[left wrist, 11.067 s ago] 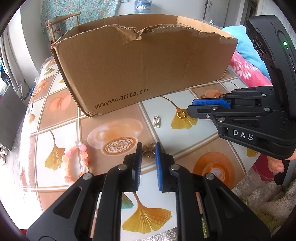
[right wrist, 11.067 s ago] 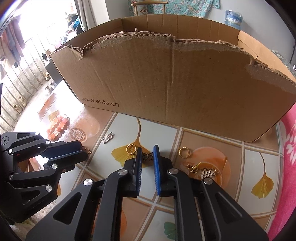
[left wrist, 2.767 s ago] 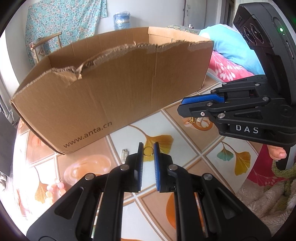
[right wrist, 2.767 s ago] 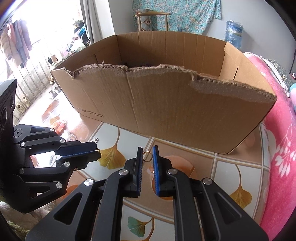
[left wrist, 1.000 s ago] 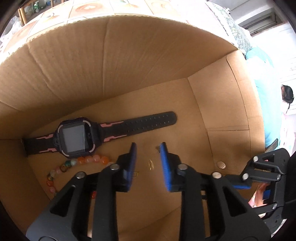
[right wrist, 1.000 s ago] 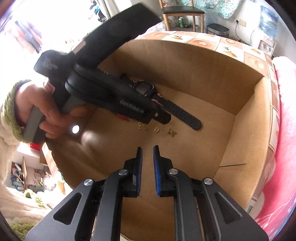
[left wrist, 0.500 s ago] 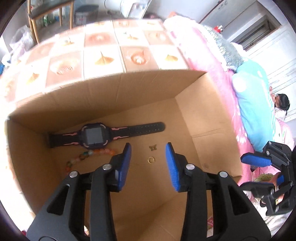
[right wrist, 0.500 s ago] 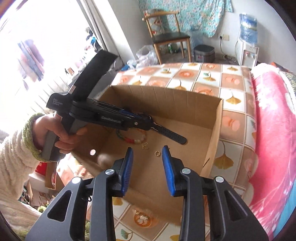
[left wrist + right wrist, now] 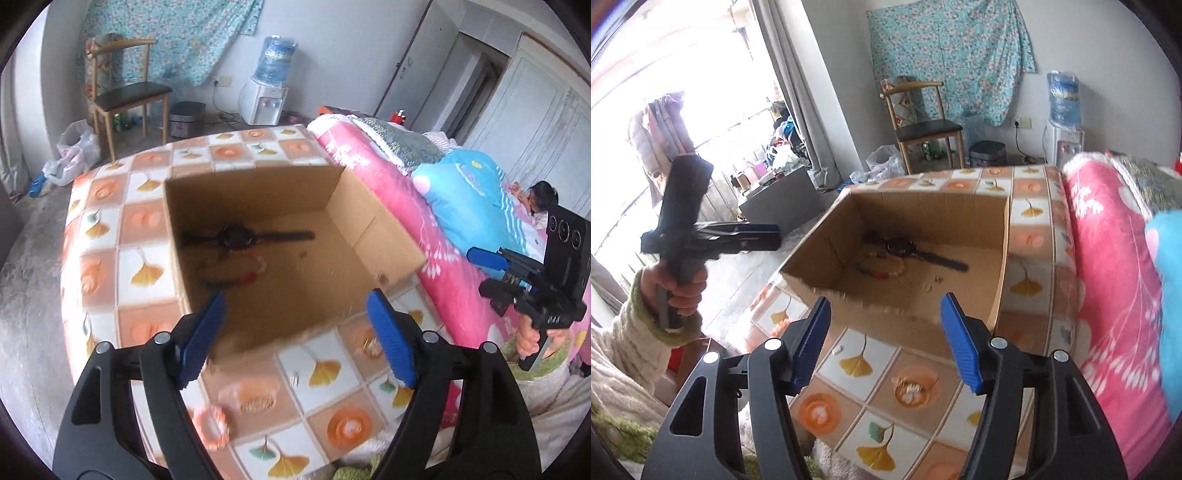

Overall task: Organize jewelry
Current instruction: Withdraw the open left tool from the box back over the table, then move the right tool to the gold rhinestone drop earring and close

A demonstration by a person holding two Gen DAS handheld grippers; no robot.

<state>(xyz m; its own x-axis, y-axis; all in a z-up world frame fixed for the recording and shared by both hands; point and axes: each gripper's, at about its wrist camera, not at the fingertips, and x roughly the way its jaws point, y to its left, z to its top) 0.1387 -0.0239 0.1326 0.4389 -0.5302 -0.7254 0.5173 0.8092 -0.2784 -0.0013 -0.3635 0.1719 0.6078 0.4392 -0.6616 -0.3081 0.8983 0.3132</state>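
Jewelry lies in two places: some inside the open brown cardboard box [image 9: 997, 258] and some loose on the table with the orange and white ginkgo-leaf tile pattern [image 9: 857, 363]. Going left to right in the right wrist view, the left gripper [image 9: 775, 234] is held high off the table's left side, well apart from the box, by a hand in a cream sleeve with a green cuff; from its own camera its blue-padded jaws stand wide apart with nothing between them [image 9: 295, 332]. On the tiles near the box's front wall sits a small silver charm [image 9: 837, 349], then a cluster of gold trinkets [image 9: 909, 386] on an orange tile. Inside the box lie a black wristwatch with a long strap [image 9: 905, 246], a multicoloured bead bracelet [image 9: 882, 267] just in front of it, and small gold pieces [image 9: 929, 286] to their right. The right gripper [image 9: 884, 339] hovers above the box's torn front edge, jaws spread wide and empty. A pink beaded bracelet [image 9: 211, 428] lies on the table's near edge in the left wrist view. A pink floral blanket [image 9: 1108, 266] borders the table's right side.
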